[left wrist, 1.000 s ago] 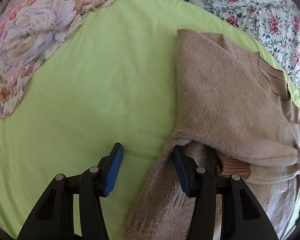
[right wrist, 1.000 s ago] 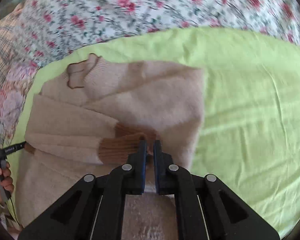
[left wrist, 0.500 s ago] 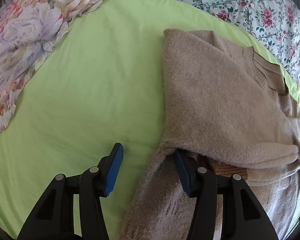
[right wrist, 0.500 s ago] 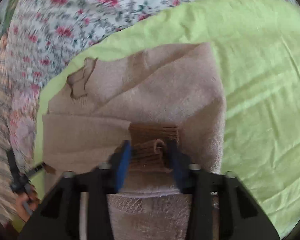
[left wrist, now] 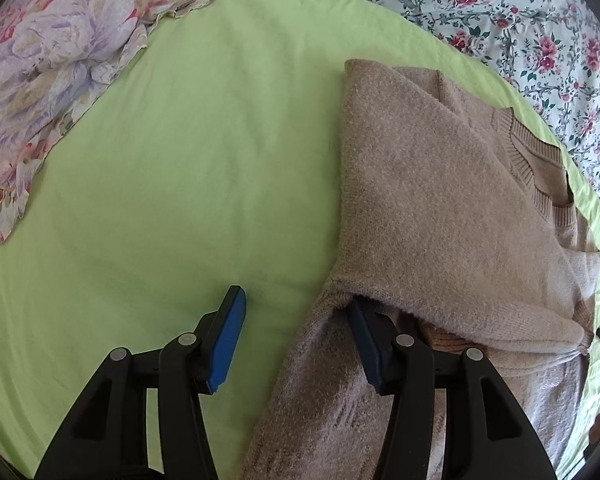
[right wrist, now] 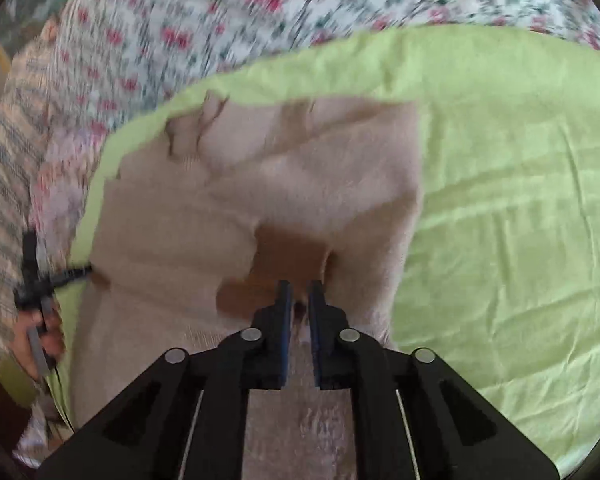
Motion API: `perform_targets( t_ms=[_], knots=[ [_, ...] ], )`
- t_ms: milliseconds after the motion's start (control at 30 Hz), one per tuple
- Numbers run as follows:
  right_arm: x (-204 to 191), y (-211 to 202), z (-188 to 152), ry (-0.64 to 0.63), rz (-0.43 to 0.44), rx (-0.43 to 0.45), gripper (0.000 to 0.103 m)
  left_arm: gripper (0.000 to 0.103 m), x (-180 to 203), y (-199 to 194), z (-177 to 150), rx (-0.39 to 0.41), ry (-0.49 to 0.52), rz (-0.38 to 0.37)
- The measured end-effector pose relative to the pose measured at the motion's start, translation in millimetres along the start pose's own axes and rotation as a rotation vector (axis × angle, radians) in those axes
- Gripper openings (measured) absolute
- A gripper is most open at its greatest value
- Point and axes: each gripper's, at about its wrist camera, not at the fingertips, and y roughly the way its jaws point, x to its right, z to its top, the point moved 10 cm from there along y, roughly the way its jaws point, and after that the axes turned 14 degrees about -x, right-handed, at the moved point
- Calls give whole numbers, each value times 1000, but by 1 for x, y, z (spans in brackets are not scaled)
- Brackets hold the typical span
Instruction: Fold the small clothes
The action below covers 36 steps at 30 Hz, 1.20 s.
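Closing up again, the right gripper (right wrist: 300, 292) has its blue pads nearly pressed together where half a second ago they stood spread around the brown cuff; whether cloth sits in the thin gap is hard to tell through the blur. Over on the left wrist view little has changed.

Biggest thing first: the lime-green sheet (left wrist: 188, 168) fills the middle of both views, with the rose-print bedspread (left wrist: 500, 16) across the top and a pastel floral cloth (left wrist: 48, 80) bunched at upper left.

On the sheet lies the beige sweater (left wrist: 440, 208), taking the right half of the left wrist view and the centre-left of the right wrist view (right wrist: 228, 216), its sleeves folded across the body and its ribbed collar (left wrist: 536, 160) toward the right edge.

Smaller now: the brown cuff (right wrist: 288, 252) shows just beyond the right tool's tips.

Left gripper (left wrist: 296, 320) stands wide apart, one pad on bare sheet, the other tucked under the folded sleeve's edge.
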Motion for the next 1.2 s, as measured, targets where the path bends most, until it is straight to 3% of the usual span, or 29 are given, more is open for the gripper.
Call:
perform_targets(
  t_ms=[33,67,167,200,233,267,400,467,500,533,567,667,767,833,1033,1200],
  knots=[
    [0,1,7,9,-8,8,47,54,-1,0,-1,-1,-1,0],
    [-1,7,14,5,-25,8,54,54,0,1,-2,-1,-1,2],
    [-4,39,15,-37,-66,-88,57,54,-2,-1,-6,-1,1,17],
    [-6,48,13,-52,-67,-132,51,54,0,1,-5,-1,2,20],
    [-9,54,11,-74,-75,-158,27,54,0,1,-5,-2,3,22],
    [-13,55,14,-95,-89,-155,12,54,0,1,-4,-3,4,21],
    [-13,19,42,-31,-95,20,11,56,3,3,0,-4,12,20],
    [-6,22,44,-20,-146,25,13,58,5,6,1,-3,20,27],
    [-4,32,40,-19,-169,-22,20,58,6,6,1,-1,24,38],
    [5,42,32,-9,-199,-90,30,58,6,6,1,0,26,44],
    [11,48,24,8,-215,-131,30,58,7,6,0,-1,26,45],
    [13,26,14,56,-167,-82,32,57,4,2,-5,-15,25,35],
    [9,-3,-9,82,-129,-42,45,56,-5,-4,-22,-23,34,44],
    [-1,-13,-29,72,-98,-52,50,56,-10,-9,-40,-37,39,14],
    [-21,-23,-103,42,-3,-132,51,56,-20,-19,-119,-95,103,-51],
    [-36,-39,-167,-9,56,-201,51,63,-24,-30,-188,-152,173,-112]
  ],
)
